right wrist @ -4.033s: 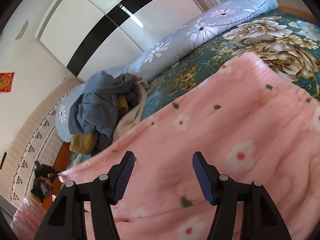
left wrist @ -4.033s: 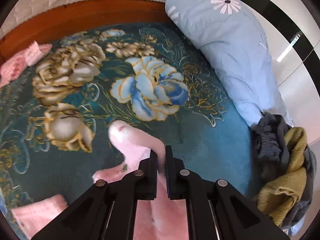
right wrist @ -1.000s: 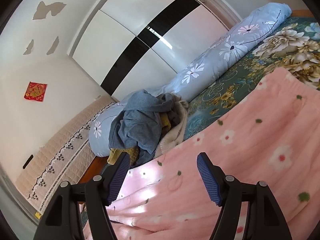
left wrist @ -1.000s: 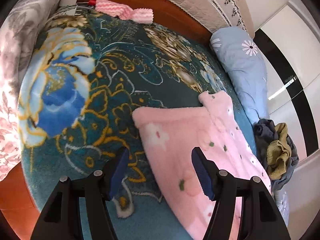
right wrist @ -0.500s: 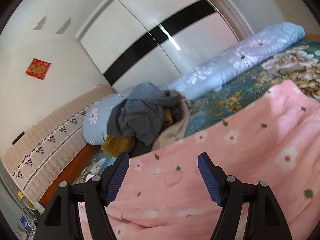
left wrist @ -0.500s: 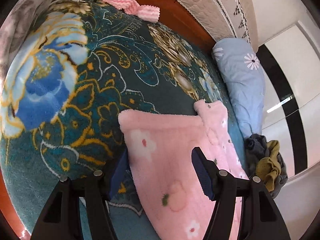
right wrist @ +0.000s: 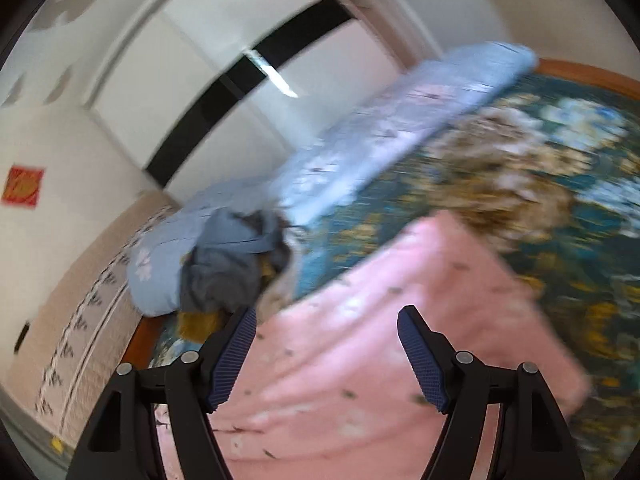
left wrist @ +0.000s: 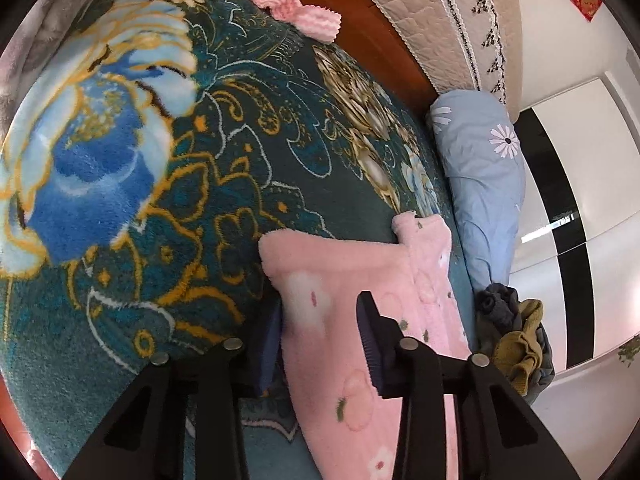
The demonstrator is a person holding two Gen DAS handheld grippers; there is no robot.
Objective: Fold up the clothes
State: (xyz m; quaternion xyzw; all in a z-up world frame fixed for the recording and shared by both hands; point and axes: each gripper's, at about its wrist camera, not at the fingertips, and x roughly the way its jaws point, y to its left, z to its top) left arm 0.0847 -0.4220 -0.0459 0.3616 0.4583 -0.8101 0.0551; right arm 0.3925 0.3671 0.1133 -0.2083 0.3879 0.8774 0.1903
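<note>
step: I judge mid-fold | pink fleece flower-print garment (left wrist: 360, 280) lies flat on teal floral bedspread (left wrist: 224, 184) | my left gripper (left wrist: 320, 336) spread wide astride its corner edge, nothing pinched | right gripper (right wrist: 326, 354) agape above it, blurred | next: pinch corner cleanly

— What's ahead of the hand-held gripper?
— A teal flowered bedspread (left wrist: 224, 184), a striped pink cloth (left wrist: 286, 2) at its far edge.
— And to the right?
— A long blue pillow (left wrist: 484, 184) (daisy-printed), beside a white wardrobe (left wrist: 588, 152).
</note>
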